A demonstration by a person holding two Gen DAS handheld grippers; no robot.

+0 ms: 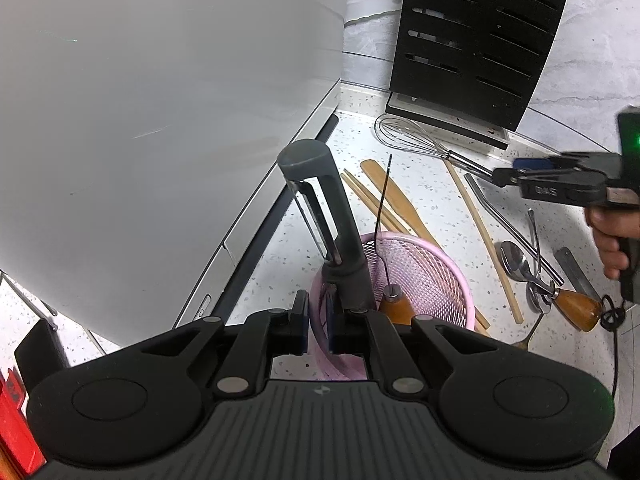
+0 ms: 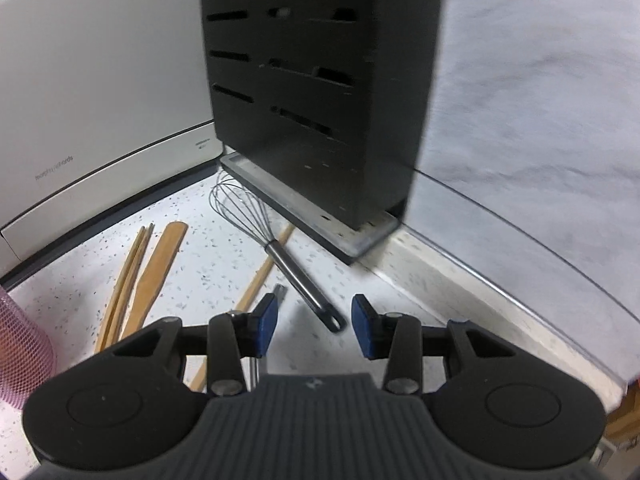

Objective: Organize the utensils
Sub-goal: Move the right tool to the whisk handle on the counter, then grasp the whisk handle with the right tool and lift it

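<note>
Here the left gripper is clamped on the rim of the pink mesh basket, which holds a peeler. Rightward, the right gripper hangs with jaws apart and empty over the whisk near the counter's back edge.

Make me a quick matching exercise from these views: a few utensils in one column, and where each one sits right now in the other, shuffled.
Things:
1. peeler
2. whisk
3. wooden spatula
4. spoon

Places:
A. flat on the counter, wire head next to the black knife block
B. standing in the pink mesh basket
C. on the counter beside the chopsticks
D. on the counter near the wooden-handled tool

Pairs: 1-B, 2-A, 3-C, 4-D
</note>
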